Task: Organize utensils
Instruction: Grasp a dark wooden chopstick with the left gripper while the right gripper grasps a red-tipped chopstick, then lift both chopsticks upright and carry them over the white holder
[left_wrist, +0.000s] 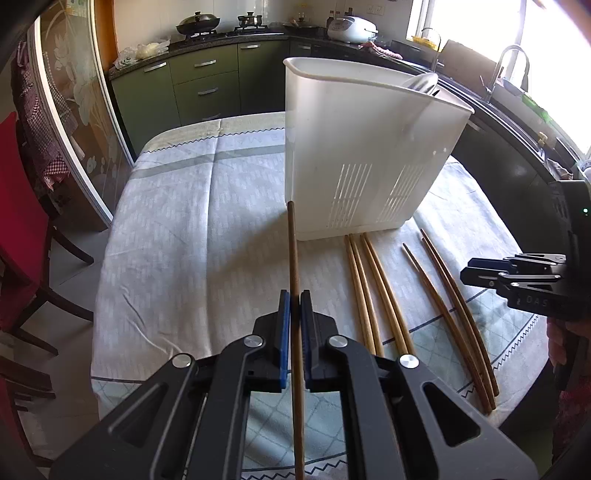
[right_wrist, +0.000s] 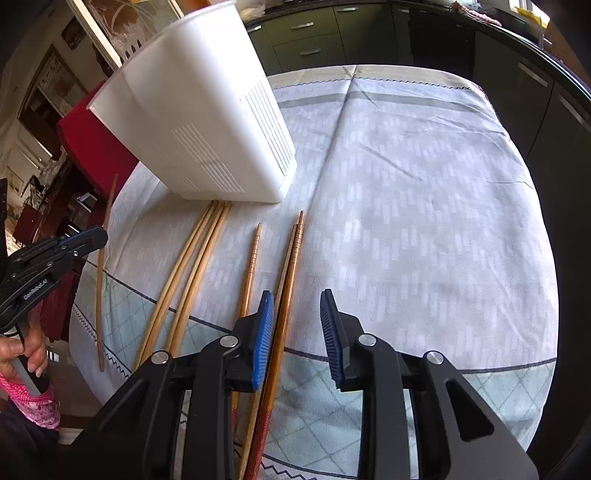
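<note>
- Your left gripper (left_wrist: 294, 295) is clamped on one dark chopstick (left_wrist: 294, 254), lifted off the tablecloth (left_wrist: 177, 229); its tip points at the white utensil holder (left_wrist: 354, 147).
- Your right gripper (right_wrist: 297, 306) has jaws parted, a chopstick pair (right_wrist: 291, 266) between them against the left pad (not pinched).
- Four pale chopsticks (right_wrist: 192, 266) lie fanned on the cloth, tips at the holder's base.
- One more chopstick (right_wrist: 250, 266) lies between those groups.

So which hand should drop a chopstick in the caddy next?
Left. The left gripper is shut on a chopstick lifted toward the white caddy; the right gripper only straddles a pair on the cloth, jaws open.
</note>
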